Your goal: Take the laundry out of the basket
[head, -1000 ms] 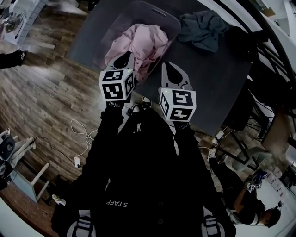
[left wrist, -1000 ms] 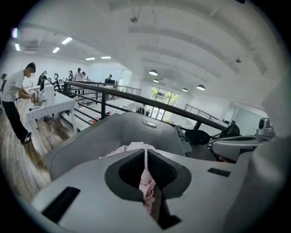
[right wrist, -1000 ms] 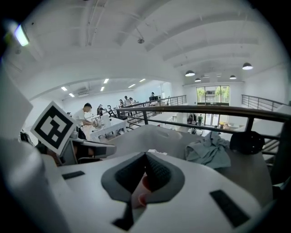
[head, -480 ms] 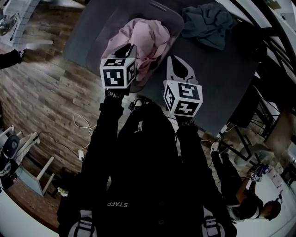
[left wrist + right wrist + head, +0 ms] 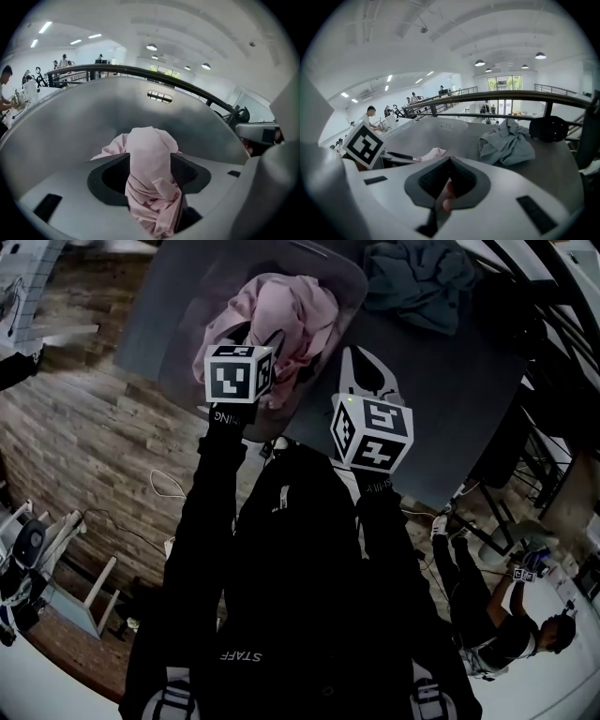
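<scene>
1. The left gripper [image 5: 258, 337] is down in the basket [image 5: 93, 112], and its fingers [image 5: 110, 176] are opening right now. A bunched fold of the pink garment [image 5: 149, 192] stands between them and fills the gap from side to side.
2. The right gripper [image 5: 450, 160] has its fingers closed tip to tip, with no cloth in them. It hangs over the bare desk [image 5: 450, 399], just beside the basket's near right corner.
3. The basket's grey wall curves up around the left gripper, with a handle slot straight ahead of it.
4. A grey-blue garment [image 5: 506, 140] lies crumpled on the desk outside the basket, ahead of the right gripper and apart from it.
5. The pink garment is heaped high inside the basket. The left fingers sit at its near edge, and only a corner of it peeks out to the right gripper's left.
6. A wooden floor [image 5: 94, 446] spreads out to the left of the desk.
</scene>
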`<action>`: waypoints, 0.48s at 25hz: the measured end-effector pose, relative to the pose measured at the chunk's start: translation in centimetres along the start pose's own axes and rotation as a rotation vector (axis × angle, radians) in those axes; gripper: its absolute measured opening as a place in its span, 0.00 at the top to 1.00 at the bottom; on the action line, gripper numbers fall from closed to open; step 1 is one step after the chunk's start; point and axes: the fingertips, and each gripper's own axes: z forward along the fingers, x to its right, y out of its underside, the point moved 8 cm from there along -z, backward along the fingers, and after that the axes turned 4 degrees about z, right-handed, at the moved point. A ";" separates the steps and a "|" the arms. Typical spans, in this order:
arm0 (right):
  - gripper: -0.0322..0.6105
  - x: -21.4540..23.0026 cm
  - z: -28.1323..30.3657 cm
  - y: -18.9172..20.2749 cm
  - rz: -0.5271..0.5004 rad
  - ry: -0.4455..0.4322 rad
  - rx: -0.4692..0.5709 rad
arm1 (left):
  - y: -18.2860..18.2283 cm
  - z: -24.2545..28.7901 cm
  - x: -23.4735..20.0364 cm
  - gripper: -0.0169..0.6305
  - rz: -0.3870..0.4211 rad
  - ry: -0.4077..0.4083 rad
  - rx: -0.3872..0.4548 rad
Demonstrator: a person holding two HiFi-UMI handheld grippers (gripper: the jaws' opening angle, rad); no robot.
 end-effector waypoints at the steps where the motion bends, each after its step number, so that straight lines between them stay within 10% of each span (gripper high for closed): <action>1: 0.93 0.2 0.2 0.0 0.000 0.004 -0.005 | 0.2 0.5 -0.2 0.56 0.002 0.000 -0.015; 12: 0.93 1.3 1.4 1.5 0.018 0.019 -0.050 | 2.1 6.4 -2.0 0.12 0.054 0.024 -0.188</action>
